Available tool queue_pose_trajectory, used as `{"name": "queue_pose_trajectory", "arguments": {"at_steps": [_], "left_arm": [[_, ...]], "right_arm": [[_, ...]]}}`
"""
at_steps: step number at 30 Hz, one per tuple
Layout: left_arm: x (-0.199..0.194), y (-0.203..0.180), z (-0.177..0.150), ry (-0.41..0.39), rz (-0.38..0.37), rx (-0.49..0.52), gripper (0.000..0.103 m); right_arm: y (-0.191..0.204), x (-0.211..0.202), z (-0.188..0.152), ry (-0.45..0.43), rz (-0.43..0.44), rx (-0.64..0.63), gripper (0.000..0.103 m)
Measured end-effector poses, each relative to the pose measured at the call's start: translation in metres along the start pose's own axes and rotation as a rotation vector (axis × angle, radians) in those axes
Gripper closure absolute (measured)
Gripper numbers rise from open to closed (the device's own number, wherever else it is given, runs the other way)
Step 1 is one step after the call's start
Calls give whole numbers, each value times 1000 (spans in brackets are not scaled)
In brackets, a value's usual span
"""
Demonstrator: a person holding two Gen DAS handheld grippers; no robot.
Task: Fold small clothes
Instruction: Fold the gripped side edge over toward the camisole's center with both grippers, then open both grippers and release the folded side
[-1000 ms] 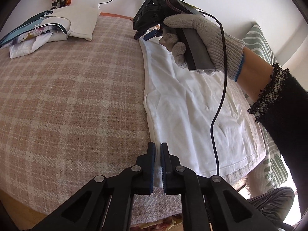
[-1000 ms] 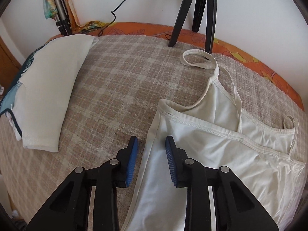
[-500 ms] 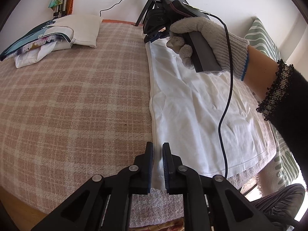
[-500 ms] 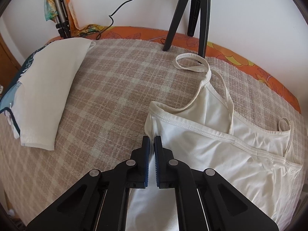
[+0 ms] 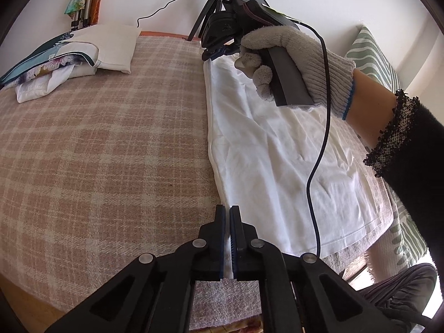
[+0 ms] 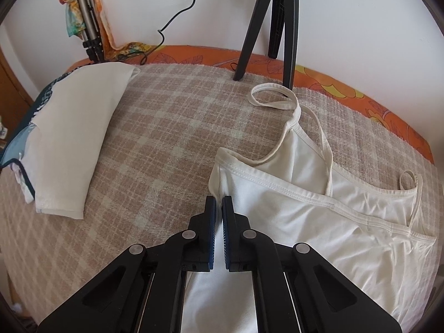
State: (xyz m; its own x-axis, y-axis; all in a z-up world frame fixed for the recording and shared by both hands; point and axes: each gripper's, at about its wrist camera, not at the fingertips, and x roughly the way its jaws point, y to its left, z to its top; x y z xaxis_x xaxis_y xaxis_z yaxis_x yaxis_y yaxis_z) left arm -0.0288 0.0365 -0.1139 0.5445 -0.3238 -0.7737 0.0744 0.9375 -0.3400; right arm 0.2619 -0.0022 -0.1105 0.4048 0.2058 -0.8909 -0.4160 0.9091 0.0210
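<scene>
One white camisole (image 6: 319, 222) lies flat on the checked blanket (image 5: 97, 152), its thin straps (image 6: 277, 97) looping out past the top hem and its body lightly creased, with a stitched band across the chest and a stitched bottom hem. The left gripper (image 5: 227, 213) is pinched nearly closed on the garment's long side edge near the bottom hem, a sliver of white cloth showing between its blue pads; the rest of the camisole stretches ahead and to the right of those fingers. The right gripper (image 6: 218, 202), held in a gloved hand (image 5: 294, 63), is likewise clamped on the same side edge just under the armhole corner, cloth caught between its pads, with the chest and straps spreading ahead and to the right. Well ahead and to the left of both grippers sits a stack of folded clothes (image 6: 69, 144), and tripod legs (image 6: 266, 27) stand beyond the straps.
</scene>
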Motion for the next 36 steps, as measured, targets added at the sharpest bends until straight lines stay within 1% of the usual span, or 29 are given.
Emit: {"name": "queue_pose_trajectory", "arguments": {"at_steps": [4,11,14,17,21,22,23,25,27,30,32,34,36], "left_arm": [[-9,-10,2,-28,-13,26,103],[-15,-43,6,-51,-49,99,103],[-10,-58,8,-38,-74,121,103],[-1,-77,8,-20,-89,161,103],[17,-101,6,23,-99,210,103],[21,-106,5,33,-98,222,100],[24,-110,4,43,-99,232,87],[28,-116,3,46,-105,243,73],[28,-122,3,36,-89,266,73],[26,-132,2,6,-42,312,73],[25,-135,1,-2,-22,329,73],[24,-138,-1,-17,-1,349,73],[24,-143,-2,-36,24,374,73]], "right_arm": [[-11,-14,-1,-34,27,23,100],[-43,-41,-7,-87,57,71,100],[-61,-51,-11,-99,56,94,100],[-80,-57,-18,-104,37,106,100],[-106,-53,-28,-86,-2,120,100],[-111,-49,-30,-77,-1,125,100],[-115,-46,-33,-73,-5,129,100],[-121,-41,-37,-68,-32,133,99],[-128,-41,-41,-70,-40,146,97],[-140,-51,-48,-92,-2,176,92],[-148,-65,-54,-123,-3,182,81],[-157,-83,-62,-156,3,189,77],[-167,-101,-71,-180,20,195,77]]}}
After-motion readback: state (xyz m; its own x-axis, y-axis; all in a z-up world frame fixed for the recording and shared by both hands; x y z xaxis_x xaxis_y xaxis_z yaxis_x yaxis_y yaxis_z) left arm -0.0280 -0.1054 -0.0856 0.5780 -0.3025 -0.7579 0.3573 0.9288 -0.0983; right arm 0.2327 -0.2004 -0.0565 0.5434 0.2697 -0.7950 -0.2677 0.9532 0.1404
